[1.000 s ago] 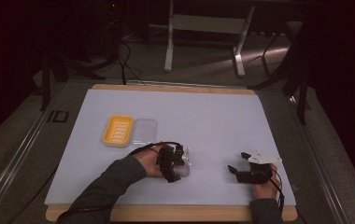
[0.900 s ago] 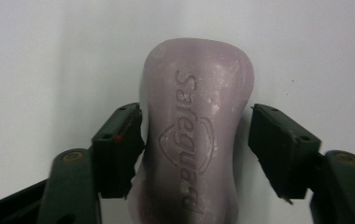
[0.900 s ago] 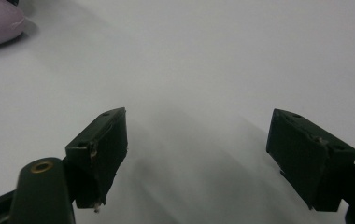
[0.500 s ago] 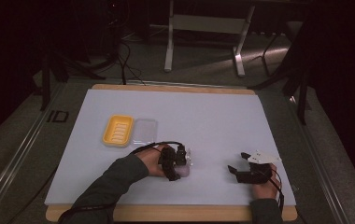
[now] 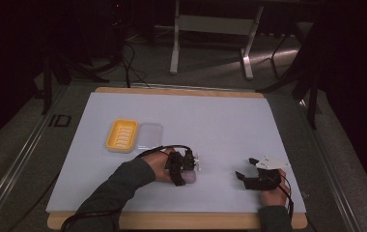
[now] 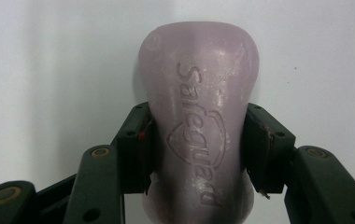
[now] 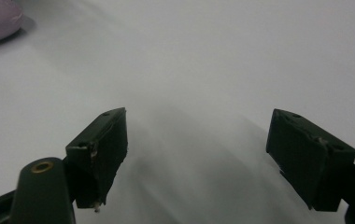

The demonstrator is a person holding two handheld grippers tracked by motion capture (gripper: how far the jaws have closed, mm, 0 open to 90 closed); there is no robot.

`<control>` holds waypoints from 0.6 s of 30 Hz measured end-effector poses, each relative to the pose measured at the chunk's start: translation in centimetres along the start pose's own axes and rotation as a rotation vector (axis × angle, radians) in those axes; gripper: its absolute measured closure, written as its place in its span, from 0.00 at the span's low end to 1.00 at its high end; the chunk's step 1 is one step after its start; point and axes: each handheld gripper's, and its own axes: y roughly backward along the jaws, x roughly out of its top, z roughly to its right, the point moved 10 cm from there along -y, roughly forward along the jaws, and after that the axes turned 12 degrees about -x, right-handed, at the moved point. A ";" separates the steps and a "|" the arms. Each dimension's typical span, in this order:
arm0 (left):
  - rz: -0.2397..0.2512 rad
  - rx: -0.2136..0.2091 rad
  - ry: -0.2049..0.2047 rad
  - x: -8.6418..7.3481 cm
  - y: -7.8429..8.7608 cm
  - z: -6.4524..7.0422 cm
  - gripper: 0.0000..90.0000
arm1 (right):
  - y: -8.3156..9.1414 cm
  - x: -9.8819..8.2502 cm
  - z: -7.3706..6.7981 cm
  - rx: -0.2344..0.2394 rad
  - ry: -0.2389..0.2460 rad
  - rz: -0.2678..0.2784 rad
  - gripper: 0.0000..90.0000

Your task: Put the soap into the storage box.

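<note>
The left gripper (image 6: pixel 196 154) had just clenched its jaws on the pale purple soap bar (image 6: pixel 198 116), which lay on the counter (image 5: pixel 230 125) well apart from the yellow soap dish (image 5: pixel 121 135). The bar's rounded, slick sides could squirt free. The right gripper (image 7: pixel 196 154) was released.

A white mat (image 5: pixel 220 121) is lying over a wooden board (image 5: pixel 181 90), covering nearly all of it. On the mat's left half, a yellow ribbed soap dish (image 5: pixel 121 135) is sitting with a clear lid (image 5: pixel 150 135) lying just beside it. Beyond the mat's far edge, a metal stand (image 5: pixel 210 29) is standing on grey floor, cables (image 5: pixel 131 63) trailing near it.
</note>
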 end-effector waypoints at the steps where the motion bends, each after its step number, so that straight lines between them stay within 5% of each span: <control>1: -0.003 0.000 -0.001 0.0 0.0 0.0 0.55 | 0.0 0.0 0.0 0.000 0.000 0.000 0.23; 18: 0.013 -0.010 -0.003 -0.3 0.8 -0.1 0.55 | 0.0 0.0 0.0 0.000 0.002 -0.001 0.23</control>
